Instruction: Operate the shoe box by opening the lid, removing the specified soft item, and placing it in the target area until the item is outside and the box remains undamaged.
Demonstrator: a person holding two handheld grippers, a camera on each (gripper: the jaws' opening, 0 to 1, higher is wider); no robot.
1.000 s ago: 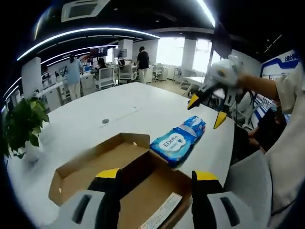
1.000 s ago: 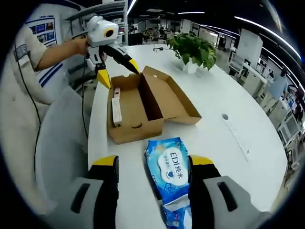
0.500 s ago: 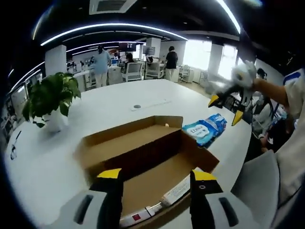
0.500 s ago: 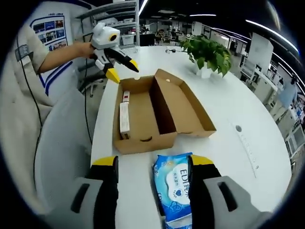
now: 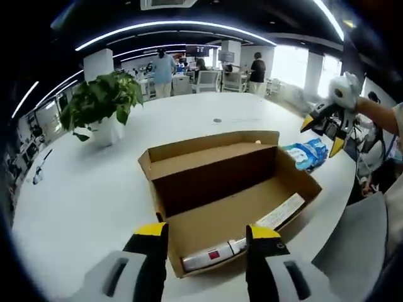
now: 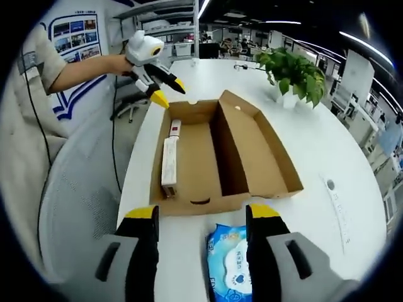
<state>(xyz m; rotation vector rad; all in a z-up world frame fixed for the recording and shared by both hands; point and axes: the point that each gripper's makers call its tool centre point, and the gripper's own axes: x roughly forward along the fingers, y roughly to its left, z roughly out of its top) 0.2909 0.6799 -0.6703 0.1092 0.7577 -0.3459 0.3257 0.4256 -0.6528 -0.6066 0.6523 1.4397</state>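
Pretty much wrapped up: shoe box [image 6: 220,157] open and looking undamaged, wipes pack [image 6: 230,267] out on the white tabletop [image 5: 82,189] beside it, left claw [image 5: 203,231] and right claw [image 6: 201,214] both spread, gripping nothing, probably just back off.

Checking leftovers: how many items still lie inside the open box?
2: a tube and a long white carton, end to end along one wall of the box. Nothing else shows inside.
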